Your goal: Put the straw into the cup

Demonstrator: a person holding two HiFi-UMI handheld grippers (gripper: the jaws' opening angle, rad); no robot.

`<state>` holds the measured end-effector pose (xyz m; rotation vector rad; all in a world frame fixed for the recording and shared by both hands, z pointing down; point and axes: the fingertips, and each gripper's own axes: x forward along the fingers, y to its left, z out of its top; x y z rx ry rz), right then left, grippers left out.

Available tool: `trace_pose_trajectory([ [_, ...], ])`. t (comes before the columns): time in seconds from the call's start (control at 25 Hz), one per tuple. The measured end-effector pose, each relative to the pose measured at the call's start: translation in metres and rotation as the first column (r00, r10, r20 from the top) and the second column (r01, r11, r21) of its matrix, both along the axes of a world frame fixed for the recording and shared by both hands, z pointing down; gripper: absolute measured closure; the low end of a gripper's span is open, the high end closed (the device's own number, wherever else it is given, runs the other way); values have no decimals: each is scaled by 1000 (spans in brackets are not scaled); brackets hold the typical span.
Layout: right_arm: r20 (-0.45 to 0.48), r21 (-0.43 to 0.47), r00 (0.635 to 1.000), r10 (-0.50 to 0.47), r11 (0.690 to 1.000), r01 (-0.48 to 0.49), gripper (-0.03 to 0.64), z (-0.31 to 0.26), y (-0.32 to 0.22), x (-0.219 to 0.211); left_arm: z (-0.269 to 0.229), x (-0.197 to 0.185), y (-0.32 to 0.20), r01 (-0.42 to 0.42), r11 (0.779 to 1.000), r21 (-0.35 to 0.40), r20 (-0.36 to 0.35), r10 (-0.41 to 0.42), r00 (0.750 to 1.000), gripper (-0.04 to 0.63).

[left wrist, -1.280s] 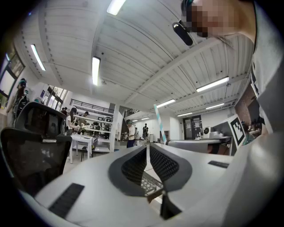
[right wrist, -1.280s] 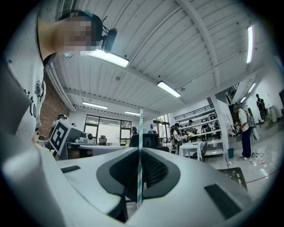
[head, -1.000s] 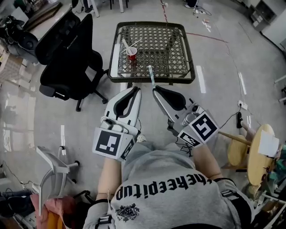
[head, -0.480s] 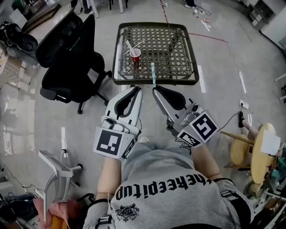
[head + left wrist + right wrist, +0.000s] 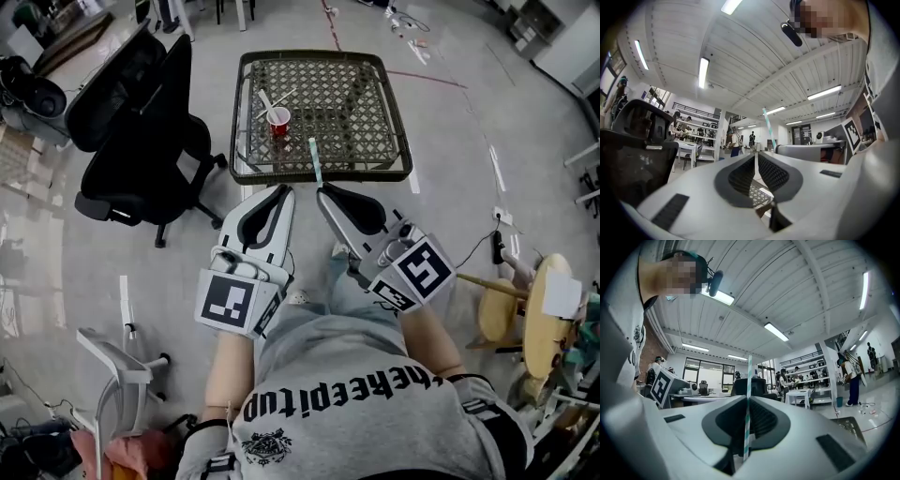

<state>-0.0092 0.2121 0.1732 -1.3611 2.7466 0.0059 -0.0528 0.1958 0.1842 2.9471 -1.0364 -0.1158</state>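
Shifted the view a little since a second ago, dropping the desk (image 5: 356, 176) slightly lower and pushing the chair (image 5: 131, 112) leftward. Put a leg forward under the right tool (image 5: 322, 191), likely a step nearer. Kept both tools in the same pose before the chest.

Nearest, holds the left tool (image 5: 278, 190) closed to a sliver on nothing, with only wicker seen through the slit in the left gripper view. Just beside it, clamps the straw (image 5: 315, 161) in the right tool, low on its length. Shows it in the right gripper view striped and upright across the grip, with most of its length free above. In the head view, points that free end ahead, over the desk's near edge.

Farther on, finds the cup (image 5: 279, 120) upright on the near-left part of the desk, mouth up, with pale sticks already leaning out of it, perhaps other straws. Lies ahead and left of the straw's tip, apart from it. Calls for the right tool, as holder, to carry forward and leftward, then bring the long axis over the mouth and lower an end in.
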Motion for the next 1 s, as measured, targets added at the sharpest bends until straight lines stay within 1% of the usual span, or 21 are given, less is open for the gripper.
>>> trace_pose_trajectory([
  [0.36, -6, -6, 998, -60, 998, 60, 572, 1, -39, -8, 4, -11, -37, 71, 997, -15, 9, -71, 997, 551],
  [0.52, 4, -12, 996, -84, 996, 84, 572, 3, -61, -1, 6, -2, -56, 83, 996, -19, 19, -82, 996, 552],
  [0.76, 10, -19, 994, -112, 993, 112, 572, 3, -98, 17, 7, 19, -91, 96, 995, -22, 16, -96, 995, 552],
  [0.88, 16, -24, 991, -131, 991, 132, 572, 2, -118, 26, 7, 27, -109, 119, 993, -23, 16, -118, 993, 569],
  [1.0, 20, -25, 987, -159, 987, 159, 572, 1, -136, 31, 7, 32, -126, 142, 989, -28, 16, -142, 990, 569],
])
